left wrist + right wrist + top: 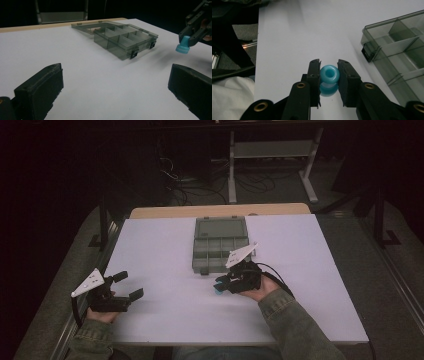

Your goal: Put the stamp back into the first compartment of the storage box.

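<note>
A dim lab or workshop: white-topped table (165,320), cables (200,185) tangled on the floor behind, metal desk frame (270,150) at upper centre.

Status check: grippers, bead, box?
Right gripper shut on blue bead, near the box's front. Left gripper open, empty. Box open, compartments look empty. Path clear.

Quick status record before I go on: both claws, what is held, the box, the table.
left claw: open, holding nothing, at the table's near left corner
right claw: shut on blue bead, just above the white table
blue bead: ring-shaped, hole facing the right gripper view, pinched on both sides
organizer box: smoky clear plastic, lid open and lying flat behind it, compartments look empty
box position: centre of table toward the far edge, beside the right claw, apart from it
latches: black, on the box's front wall
</note>
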A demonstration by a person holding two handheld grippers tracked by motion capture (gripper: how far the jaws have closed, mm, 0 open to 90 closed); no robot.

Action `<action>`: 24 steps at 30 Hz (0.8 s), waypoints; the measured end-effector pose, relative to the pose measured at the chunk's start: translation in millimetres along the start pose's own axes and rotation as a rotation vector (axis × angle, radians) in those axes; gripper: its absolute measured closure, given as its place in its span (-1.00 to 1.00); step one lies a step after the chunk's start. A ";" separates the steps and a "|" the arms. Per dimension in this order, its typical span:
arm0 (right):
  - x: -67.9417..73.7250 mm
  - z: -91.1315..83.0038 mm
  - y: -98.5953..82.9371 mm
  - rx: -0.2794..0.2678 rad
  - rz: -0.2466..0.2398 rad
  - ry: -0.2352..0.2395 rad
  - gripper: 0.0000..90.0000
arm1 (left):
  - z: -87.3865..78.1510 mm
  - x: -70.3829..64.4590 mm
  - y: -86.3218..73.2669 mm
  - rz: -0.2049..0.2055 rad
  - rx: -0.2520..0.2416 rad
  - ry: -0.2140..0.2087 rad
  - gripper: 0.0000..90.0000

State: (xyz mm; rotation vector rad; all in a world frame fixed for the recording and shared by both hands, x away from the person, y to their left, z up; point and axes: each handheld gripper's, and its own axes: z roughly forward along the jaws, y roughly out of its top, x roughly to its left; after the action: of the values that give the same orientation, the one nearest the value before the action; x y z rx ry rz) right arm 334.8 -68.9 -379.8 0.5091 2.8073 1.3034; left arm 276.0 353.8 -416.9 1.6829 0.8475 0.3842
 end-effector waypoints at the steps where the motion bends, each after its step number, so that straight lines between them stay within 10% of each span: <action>1: -0.8 -1.1 1.2 0.001 0.008 -0.002 0.58 | -0.1 0.0 0.0 0.000 0.000 0.000 -1.00; 24: -19.1 -10.6 33.9 -0.009 -0.002 -0.017 0.58 | 1.3 -1.4 0.6 0.010 0.011 -0.001 -1.00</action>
State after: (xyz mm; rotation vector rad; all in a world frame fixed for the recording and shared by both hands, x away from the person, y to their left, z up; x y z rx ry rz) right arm 361.2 -62.0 -350.1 0.5143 2.7857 1.3043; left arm 276.0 351.8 -416.5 1.6984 0.8420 0.3858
